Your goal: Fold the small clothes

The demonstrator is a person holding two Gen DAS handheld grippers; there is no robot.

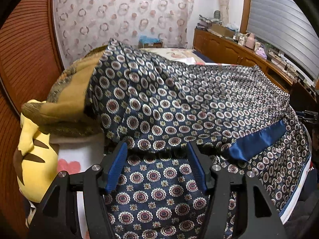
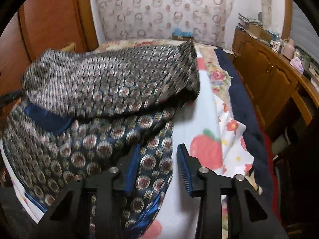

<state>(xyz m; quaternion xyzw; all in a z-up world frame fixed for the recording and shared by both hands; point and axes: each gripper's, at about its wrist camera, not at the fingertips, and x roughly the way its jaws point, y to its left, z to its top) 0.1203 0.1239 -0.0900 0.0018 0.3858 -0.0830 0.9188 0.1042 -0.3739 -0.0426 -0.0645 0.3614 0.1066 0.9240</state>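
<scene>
Both grippers, left gripper (image 1: 157, 165) & right gripper (image 2: 158, 165), gape w/ nothing pinched over the patterned garment (image 1: 179, 103), so its folded-over flap at 12 o'clock could slump open.

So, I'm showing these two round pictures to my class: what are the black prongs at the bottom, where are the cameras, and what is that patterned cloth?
Each picture comes from a camera on a hand-held gripper, looking along its two blue-padded fingers. One shows the left gripper, the other the right gripper. Both are open and hold nothing. The navy patterned cloth lies on a bed with a strawberry-print sheet, its far part folded over the near part. A yellow cushion sits at the left.
</scene>
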